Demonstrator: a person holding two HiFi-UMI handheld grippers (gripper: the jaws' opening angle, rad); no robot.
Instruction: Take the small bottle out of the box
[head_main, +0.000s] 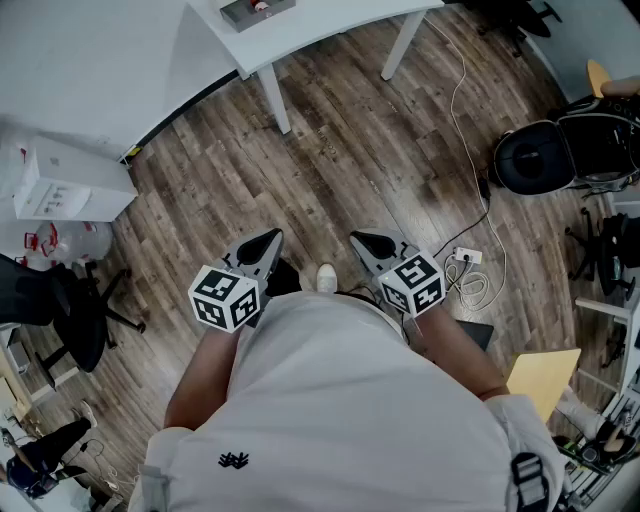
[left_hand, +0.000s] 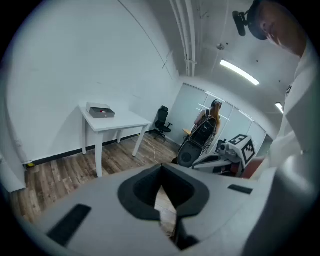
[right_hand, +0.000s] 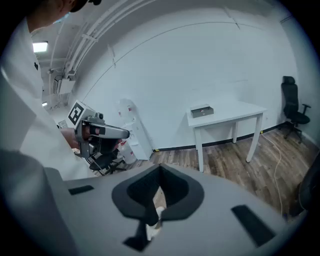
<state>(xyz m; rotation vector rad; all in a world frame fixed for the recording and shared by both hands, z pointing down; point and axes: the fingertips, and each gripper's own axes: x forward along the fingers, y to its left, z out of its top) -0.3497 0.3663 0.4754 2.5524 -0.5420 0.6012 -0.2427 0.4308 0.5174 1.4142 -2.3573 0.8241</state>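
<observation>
While the person stands on the wooden floor (head_main: 380, 150), both tools are held low in front of the body, side by side, and well apart from the table (head_main: 330, 22). The left tool (head_main: 268, 243) has its jaws pressed together with nothing between them. In the left gripper view there is only a thin slit between the dark pads, and the floor shows through it. The right tool (head_main: 363, 241) looks the same in the right gripper view: its jaws are together and it is empty. Both tools point forward and somewhat down. In the head view a light shoe (head_main: 326, 277) of the person shows between them.

The box (head_main: 258, 10) is grey and low. It stands on the white table close to the wall, far from both tools. Something small with red on it lies inside the box, but it is too small to tell whether this is the small bottle. A black office chair (head_main: 80, 320) stands on the floor at the person's left side, and a white cabinet (head_main: 65, 180) stands beyond it, against the wall.
</observation>
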